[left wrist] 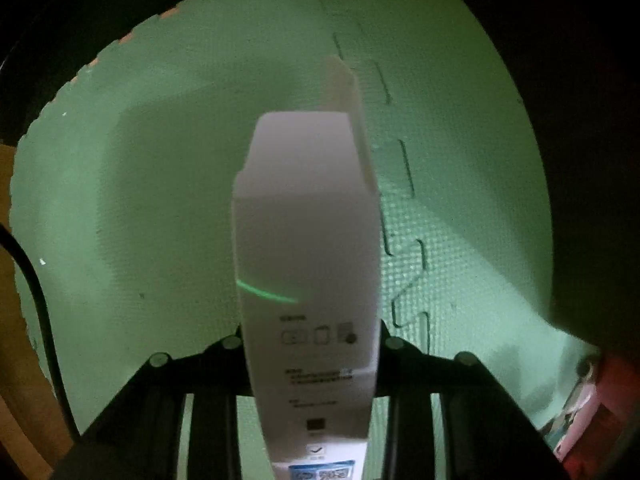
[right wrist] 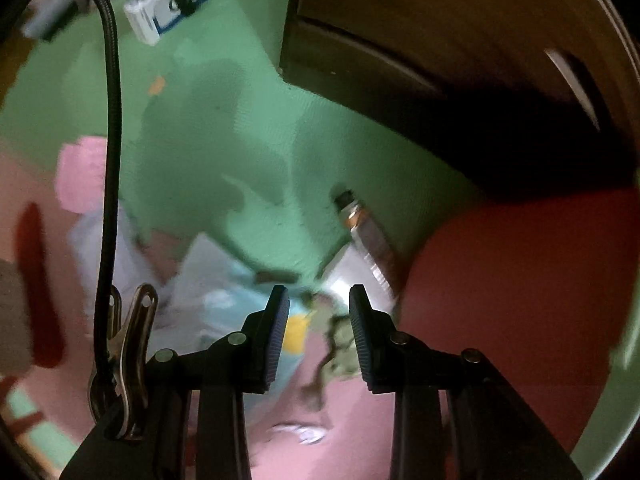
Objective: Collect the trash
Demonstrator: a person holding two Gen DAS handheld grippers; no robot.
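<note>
White cardboard fills the left wrist view: a flat carton (left wrist: 306,248) is clamped between the fingers of the left gripper (left wrist: 308,340), hanging above the green foam mat (left wrist: 140,180). The pickup step looks done; next it must be carried to the pink bag (right wrist: 352,420) and dropped. The right gripper (right wrist: 318,332) hangs over that bag with its fingers apart and nothing between them; a clear bottle (right wrist: 362,236) lies just beyond. The carton's small print and code are too blurred to read.
</note>
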